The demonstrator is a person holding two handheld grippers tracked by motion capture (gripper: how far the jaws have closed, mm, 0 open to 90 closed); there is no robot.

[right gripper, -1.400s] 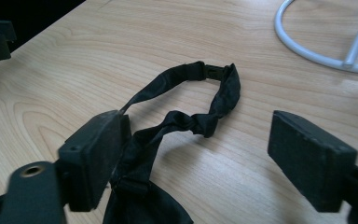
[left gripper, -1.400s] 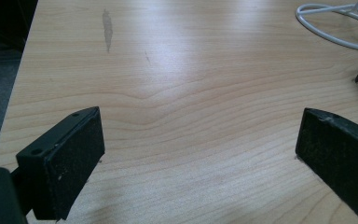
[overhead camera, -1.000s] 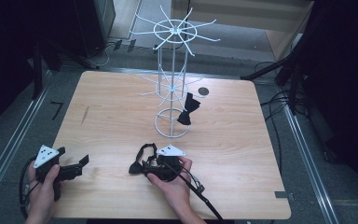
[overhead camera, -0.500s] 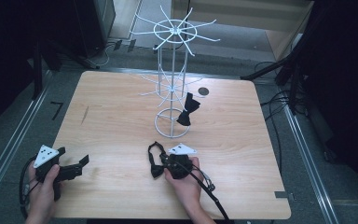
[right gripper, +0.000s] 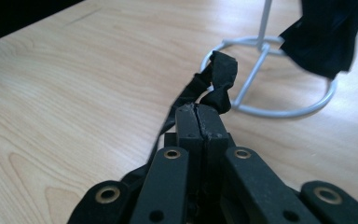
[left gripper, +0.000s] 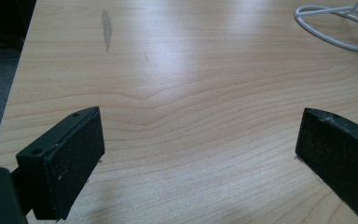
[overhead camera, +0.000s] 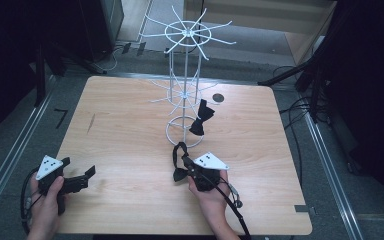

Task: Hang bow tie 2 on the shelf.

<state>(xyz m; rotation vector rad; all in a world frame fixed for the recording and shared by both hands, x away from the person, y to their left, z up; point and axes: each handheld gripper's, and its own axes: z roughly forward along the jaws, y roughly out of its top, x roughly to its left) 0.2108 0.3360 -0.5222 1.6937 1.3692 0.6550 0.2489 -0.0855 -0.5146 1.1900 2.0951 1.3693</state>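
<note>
While the right gripper [overhead camera: 184, 161] rests low at the 6 o'clock side of the wooden table [overhead camera: 130, 130], its jaws are pressed together on the strap of a black bow tie [overhead camera: 180, 160]; the right gripper view shows the two jaws meeting with a knotted fold of strap [right gripper: 216, 79] emerging just beyond their tips. How much fabric lies between the jaws is hidden. In the high view the bow part lies on the table at the gripper's 9 o'clock side, partly covered by the gripper body, and the strap loops toward the ring base of the white wire display rack [overhead camera: 185, 95] at table centre. A second black bow tie [overhead camera: 201, 118] hangs from a lower arm of the rack; in the right gripper view it is cut off by the top edge at 1 o'clock, so its hook cannot be made out. The left gripper [overhead camera: 80, 177] sits at the table's 7 o'clock corner, jaws wide apart with bare wood between them. The left hand [overhead camera: 47, 200] and right hand [overhead camera: 211, 197] are cropped by the bottom edge.
</note>
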